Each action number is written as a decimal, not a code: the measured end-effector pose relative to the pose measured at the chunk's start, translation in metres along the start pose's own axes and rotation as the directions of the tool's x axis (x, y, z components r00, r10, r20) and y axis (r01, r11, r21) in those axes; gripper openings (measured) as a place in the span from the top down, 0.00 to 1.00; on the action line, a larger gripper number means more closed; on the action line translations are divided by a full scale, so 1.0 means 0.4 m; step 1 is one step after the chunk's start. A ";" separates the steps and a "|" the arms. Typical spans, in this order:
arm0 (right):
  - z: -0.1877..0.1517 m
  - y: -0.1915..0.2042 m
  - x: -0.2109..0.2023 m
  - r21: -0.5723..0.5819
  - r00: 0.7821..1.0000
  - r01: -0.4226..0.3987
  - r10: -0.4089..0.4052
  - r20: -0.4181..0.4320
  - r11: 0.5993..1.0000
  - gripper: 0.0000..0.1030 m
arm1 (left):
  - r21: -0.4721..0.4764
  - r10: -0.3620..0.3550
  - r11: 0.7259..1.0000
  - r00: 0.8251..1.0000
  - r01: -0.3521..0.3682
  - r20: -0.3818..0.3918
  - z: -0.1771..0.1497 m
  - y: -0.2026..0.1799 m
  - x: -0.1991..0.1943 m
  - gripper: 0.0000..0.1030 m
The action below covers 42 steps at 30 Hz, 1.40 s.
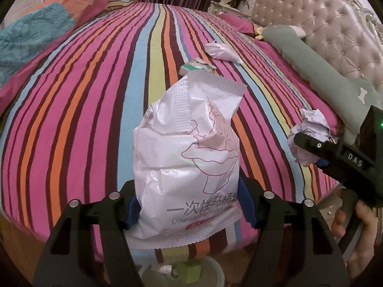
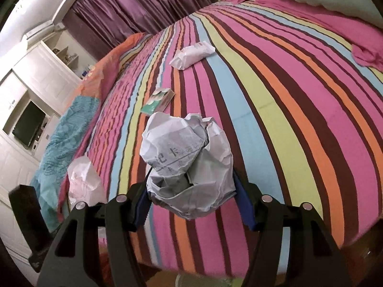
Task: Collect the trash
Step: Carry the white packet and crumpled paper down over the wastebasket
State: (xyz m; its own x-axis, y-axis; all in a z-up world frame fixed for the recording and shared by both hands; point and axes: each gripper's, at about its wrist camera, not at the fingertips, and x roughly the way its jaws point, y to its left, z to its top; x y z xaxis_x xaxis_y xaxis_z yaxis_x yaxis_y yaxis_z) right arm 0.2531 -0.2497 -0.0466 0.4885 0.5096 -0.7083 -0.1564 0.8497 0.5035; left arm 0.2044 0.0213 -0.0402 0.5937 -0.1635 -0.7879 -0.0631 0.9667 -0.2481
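Observation:
In the left wrist view my left gripper (image 1: 189, 212) is shut on a white plastic packet (image 1: 189, 155) printed "Disposable toilet", which stands upright between the blue pads over the bed's near edge. My right gripper (image 2: 191, 205) is shut on a crumpled ball of printed paper (image 2: 189, 160). From the left wrist it appears at the right edge as the right gripper (image 1: 304, 148) with the paper ball (image 1: 311, 126) in it. On the striped bedspread (image 2: 275, 119) lie a white wrapper (image 2: 192, 53) and a small green and white box (image 2: 158, 101), both farther in.
A pale round bin (image 1: 210, 270) holding a green block sits on the floor below the bed's edge. A green pillow (image 1: 311, 64) and tufted headboard (image 1: 335, 24) are at the right. A teal and orange quilt (image 2: 71, 124), white cabinets and a dark screen (image 2: 28, 124) are at the left.

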 end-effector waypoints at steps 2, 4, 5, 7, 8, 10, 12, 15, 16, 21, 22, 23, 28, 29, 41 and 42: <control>-0.020 0.007 -0.025 -0.005 1.000 -0.008 0.008 0.007 1.000 0.43 | 0.002 -0.003 1.000 1.000 0.003 0.003 -0.027 0.001 -0.023 0.37; -0.037 0.012 -0.043 -0.010 1.000 -0.012 0.013 0.012 1.000 0.43 | 0.004 -0.006 1.000 1.000 0.006 0.000 -0.058 0.003 -0.044 0.37; -0.051 0.016 -0.056 -0.012 1.000 -0.019 0.019 0.015 1.000 0.43 | 0.009 -0.008 1.000 1.000 0.008 -0.004 -0.076 0.001 -0.054 0.37; -0.071 0.024 -0.069 -0.014 0.999 -0.028 0.028 0.016 1.000 0.43 | 0.023 -0.009 1.000 1.000 0.009 -0.013 -0.104 -0.003 -0.069 0.37; -0.084 0.028 -0.074 -0.014 0.999 -0.032 0.032 0.014 0.999 0.43 | 0.031 -0.011 0.999 1.000 0.012 -0.019 -0.123 -0.007 -0.078 0.37; -0.108 0.032 -0.086 -0.015 0.999 -0.036 0.036 0.010 0.999 0.43 | 0.037 -0.017 0.999 0.999 0.018 -0.028 -0.156 -0.010 -0.093 0.37; -0.137 0.040 -0.092 -0.021 0.999 -0.035 0.035 0.002 0.999 0.43 | 0.043 -0.022 0.999 0.999 0.024 -0.042 -0.197 -0.016 -0.107 0.37; -0.179 0.049 -0.093 -0.031 0.999 -0.031 0.031 -0.016 0.999 0.43 | 0.061 -0.023 0.998 0.997 0.027 -0.069 -0.251 -0.028 -0.119 0.37; -0.195 0.052 -0.092 -0.032 0.999 -0.029 0.028 -0.024 0.999 0.43 | 0.068 -0.021 0.997 0.996 0.027 -0.081 -0.272 -0.031 -0.121 0.37; -0.261 0.062 -0.081 -0.051 0.998 -0.009 0.006 -0.065 0.999 0.43 | 0.086 0.004 0.996 0.988 0.009 -0.156 -0.362 -0.037 -0.106 0.37; -0.275 0.061 -0.079 -0.051 0.997 -0.005 0.001 -0.073 0.999 0.43 | 0.083 0.002 0.996 0.986 0.012 -0.167 -0.373 -0.034 -0.104 0.37; -0.289 0.060 -0.074 -0.051 0.997 0.000 -0.005 -0.082 0.999 0.43 | 0.078 -0.002 0.997 0.984 0.016 -0.179 -0.383 -0.034 -0.100 0.37; -0.350 0.048 -0.042 -0.052 0.988 0.038 -0.045 -0.147 0.998 0.43 | 0.044 -0.004 0.999 0.968 0.016 -0.253 -0.444 -0.020 -0.065 0.37; -0.362 0.044 -0.029 -0.049 0.984 0.047 -0.055 -0.167 0.998 0.43 | 0.033 -0.004 0.999 0.962 0.014 -0.272 -0.454 -0.014 -0.054 0.37; -0.490 0.043 0.071 -0.118 0.917 0.139 -0.173 -0.359 0.983 0.43 | -0.060 0.004 0.998 0.902 -0.033 -0.432 -0.530 0.042 0.026 0.37; -0.494 0.042 0.077 -0.116 0.912 0.140 -0.173 -0.372 0.983 0.43 | -0.066 0.004 0.997 0.894 -0.038 -0.448 -0.536 0.046 0.033 0.37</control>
State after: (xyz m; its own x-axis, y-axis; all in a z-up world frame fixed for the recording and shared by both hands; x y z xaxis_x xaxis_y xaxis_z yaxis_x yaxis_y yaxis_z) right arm 0.0960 -0.1932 -0.1577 0.1535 0.3676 -0.9172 -0.1851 0.9225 0.3388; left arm 0.0392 -0.0052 -0.1760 0.1711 -0.2303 -0.9580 -0.1381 0.9571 -0.2548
